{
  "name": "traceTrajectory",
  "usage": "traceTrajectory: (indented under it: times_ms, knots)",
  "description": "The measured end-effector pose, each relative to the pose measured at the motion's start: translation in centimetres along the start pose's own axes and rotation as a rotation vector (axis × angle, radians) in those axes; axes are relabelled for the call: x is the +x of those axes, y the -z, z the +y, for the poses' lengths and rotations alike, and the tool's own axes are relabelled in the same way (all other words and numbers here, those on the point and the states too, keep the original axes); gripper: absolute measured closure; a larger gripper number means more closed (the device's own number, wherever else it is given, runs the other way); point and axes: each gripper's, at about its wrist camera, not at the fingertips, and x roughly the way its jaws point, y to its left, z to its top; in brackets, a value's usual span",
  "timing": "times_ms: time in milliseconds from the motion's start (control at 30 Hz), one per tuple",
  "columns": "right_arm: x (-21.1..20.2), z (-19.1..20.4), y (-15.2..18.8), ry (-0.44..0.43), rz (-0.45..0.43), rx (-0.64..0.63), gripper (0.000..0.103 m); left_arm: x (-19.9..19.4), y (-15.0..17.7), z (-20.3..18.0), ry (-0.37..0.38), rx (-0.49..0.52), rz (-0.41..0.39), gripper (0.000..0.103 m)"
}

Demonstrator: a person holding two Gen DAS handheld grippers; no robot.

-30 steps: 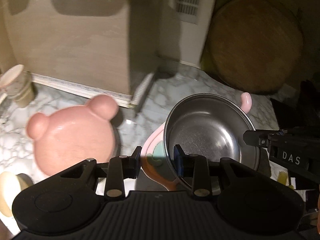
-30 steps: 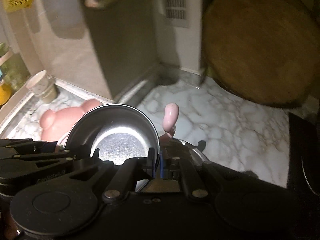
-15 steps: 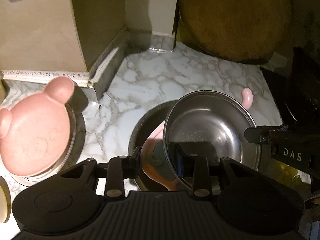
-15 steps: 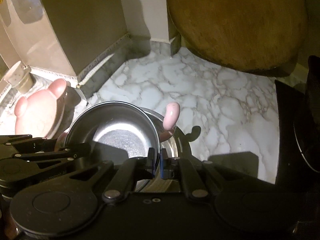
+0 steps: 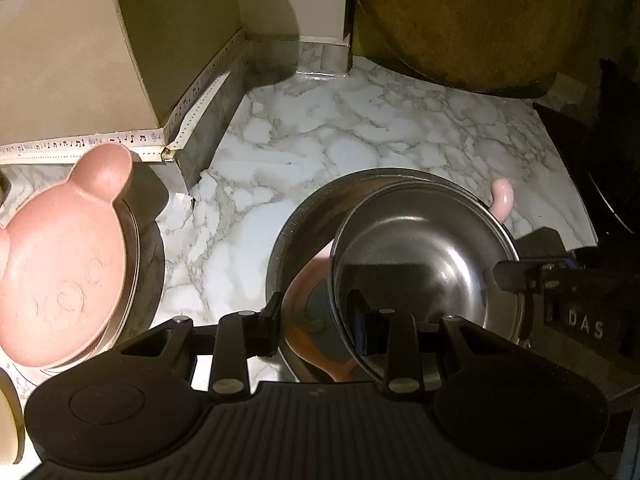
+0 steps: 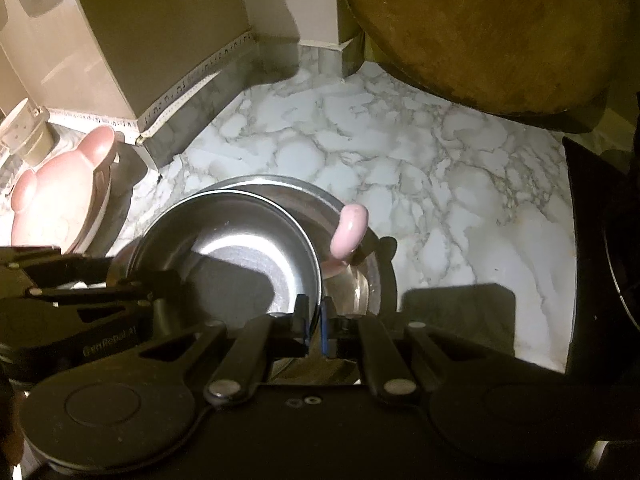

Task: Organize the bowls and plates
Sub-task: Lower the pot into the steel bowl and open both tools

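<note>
A small steel bowl [image 5: 424, 256] is tilted over a pink animal-shaped dish [image 5: 312, 280], which lies inside a larger steel bowl [image 5: 296, 220] on the marble counter. My left gripper [image 5: 314, 318] is open, its fingers astride the near rims of the pink dish and small bowl. My right gripper [image 6: 316, 320] is shut on the small steel bowl's [image 6: 240, 240] right rim. The pink dish's ear [image 6: 350, 230] sticks up behind it. A pink bear-shaped plate [image 5: 60, 248] rests on a steel plate at the left.
A round wooden board [image 5: 472, 16] leans at the back right. A beige cabinet [image 5: 80, 52] stands at the back left. A cup [image 6: 30, 132] stands far left. Black equipment [image 6: 600, 240] lines the right edge.
Both grippers and the bowl stack have come down and forward toward the counter corner. The bear plate now lies further left and nearer. The grips look unchanged.
</note>
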Motion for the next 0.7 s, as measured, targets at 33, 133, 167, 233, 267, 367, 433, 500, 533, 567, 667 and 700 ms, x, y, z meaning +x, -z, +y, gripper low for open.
traceTrajectory:
  times_ms: [33,133,167,233,267,367,433,500,533,567,667,700]
  knots:
    - [0.1,0.0,0.1,-0.003,0.004,-0.002,0.096,0.1,0.0,-0.1,-0.007,0.012,-0.004,0.071]
    - [0.4,0.0,0.2,-0.009,0.008,-0.005,0.095,0.2,-0.1,-0.2,-0.024,0.034,-0.014,0.071]
    - [0.5,0.1,0.2,-0.009,0.007,-0.008,0.095,0.2,-0.2,-0.2,-0.028,0.041,-0.015,0.071]
    - [0.6,0.0,0.1,-0.015,0.006,-0.002,0.095,0.3,-0.3,-0.2,-0.032,0.051,-0.017,0.071]
    - [0.6,0.0,0.1,-0.017,0.006,0.001,0.095,0.4,-0.4,-0.2,-0.034,0.058,-0.017,0.071]
    - [0.7,0.0,0.1,-0.023,0.006,0.006,0.095,0.5,-0.6,0.0,-0.034,0.055,-0.013,0.071]
    - [0.7,0.0,0.0,-0.027,0.006,0.013,0.095,0.6,-0.8,0.1,-0.036,0.058,-0.006,0.071]
    - [0.7,-0.1,-0.1,-0.031,0.006,0.018,0.095,0.7,-1.0,0.2,-0.034,0.059,0.008,0.071]
    - [0.7,-0.1,-0.2,-0.033,0.006,0.02,0.095,0.8,-1.1,0.3,-0.028,0.054,0.013,0.071]
    - [0.7,-0.1,-0.2,-0.034,0.007,0.02,0.095,0.8,-1.2,0.5,-0.017,0.046,0.017,0.07]
    - [0.5,0.0,-0.2,-0.034,0.008,0.018,0.095,0.7,-1.6,1.1,0.012,0.019,0.024,0.067]
    - [0.5,0.0,-0.2,-0.033,0.008,0.018,0.094,0.7,-1.6,1.2,0.014,0.014,0.021,0.062]
